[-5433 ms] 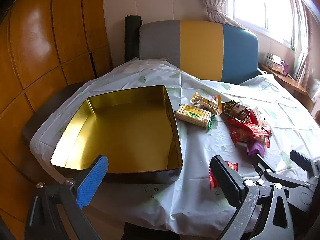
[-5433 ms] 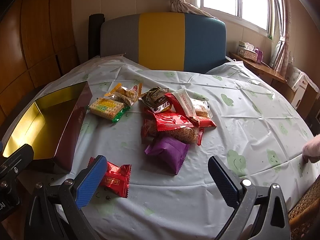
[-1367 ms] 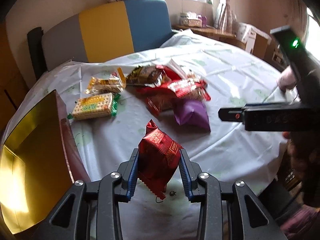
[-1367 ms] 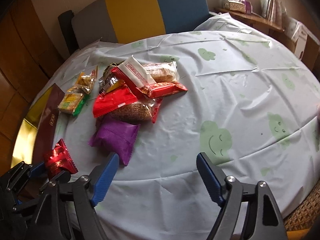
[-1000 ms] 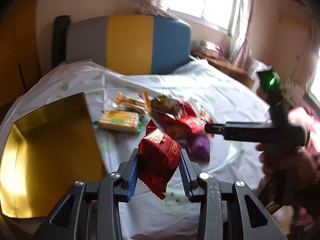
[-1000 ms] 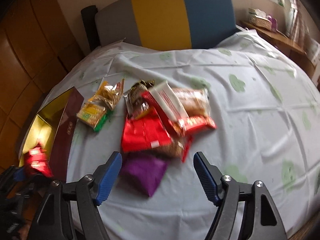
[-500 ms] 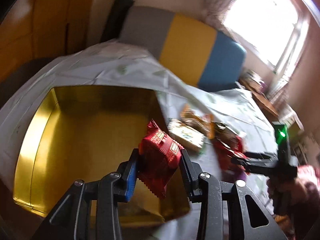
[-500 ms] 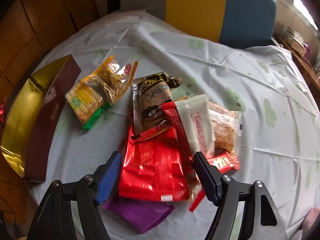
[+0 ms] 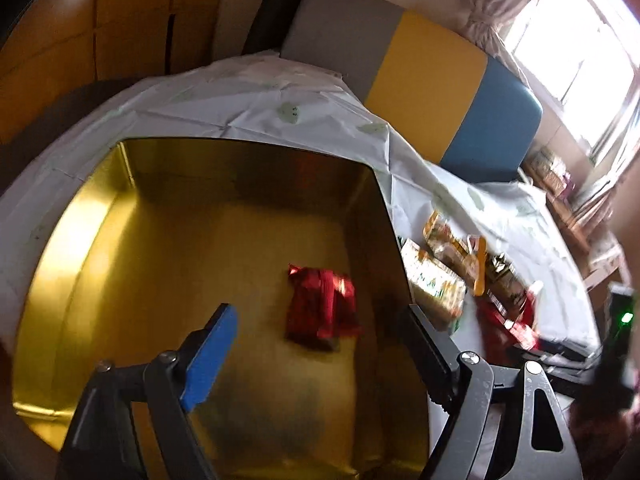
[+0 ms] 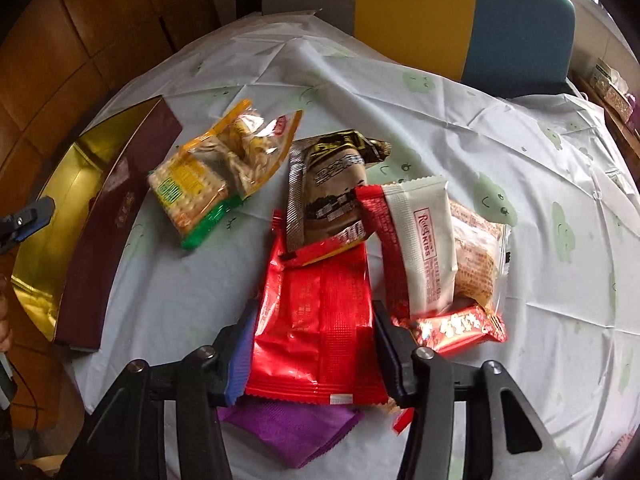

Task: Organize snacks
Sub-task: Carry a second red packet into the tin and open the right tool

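Inside the gold tin (image 9: 80,248), a red packet (image 9: 320,308) lies loose.
Left gripper (image 9: 320,344) gapes; right gripper (image 10: 312,344) clamps the red bag (image 10: 316,320).

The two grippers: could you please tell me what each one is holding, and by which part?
The left gripper is open and holds nothing. The right gripper is shut on the large red packet, its pads against the packet's two long side edges, near the end closest to the camera.

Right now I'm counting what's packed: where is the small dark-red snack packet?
In the left wrist view, the small dark-red snack packet lies on the floor of the gold tin, near its right wall, beyond the open left gripper.
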